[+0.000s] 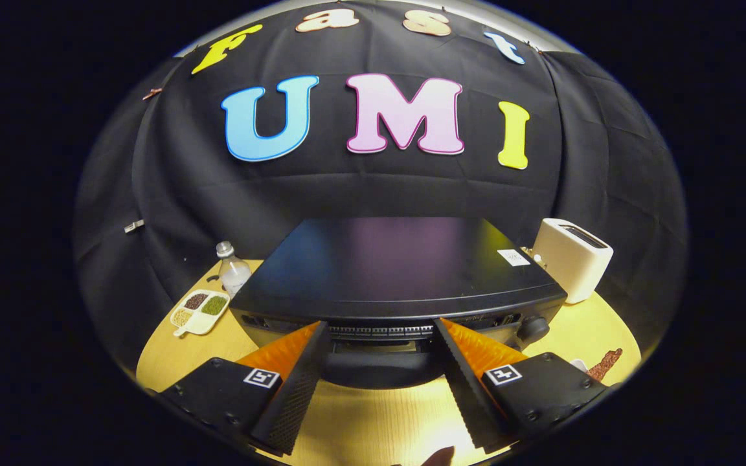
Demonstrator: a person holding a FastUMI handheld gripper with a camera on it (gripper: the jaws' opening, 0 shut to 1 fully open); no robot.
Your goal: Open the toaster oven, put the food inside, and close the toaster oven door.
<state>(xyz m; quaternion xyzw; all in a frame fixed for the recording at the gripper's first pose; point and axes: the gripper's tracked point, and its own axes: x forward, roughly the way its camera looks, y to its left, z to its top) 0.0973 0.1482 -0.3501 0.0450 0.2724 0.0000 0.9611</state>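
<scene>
Standing near the booth, I saw a pale wooden desk [373, 421] set against a wall of black cloth [172, 188] that hung in soft folds behind everything. A black toaster oven [399, 272] sat in the middle of the desk, seen from above and in front, its flat glossy top catching dim reflections and carrying a small white sticker [513, 257] near its far right corner. A round knob [532, 328] showed at the right end of its front. The claw [379, 330] was spread wide, its two fingers splayed apart with their tips close to the oven's upper front edge, and the dark curved handle [379, 369] of the door lay in the gap between them; neither finger pressed on anything that I could make out. Whether the door was fully closed I could not tell.

To the left of the oven lay a small white divided tray [199, 312] with a short handle, its compartments holding dark brown, green and pale yellowish grains or beans. Just behind it stood a clear plastic bottle [232, 269] with a pale cap. To the right of the oven stood a cream slot toaster [570, 257]. Near the right finger, on the desk, lay a reddish-brown strip of food [606, 364].
</scene>
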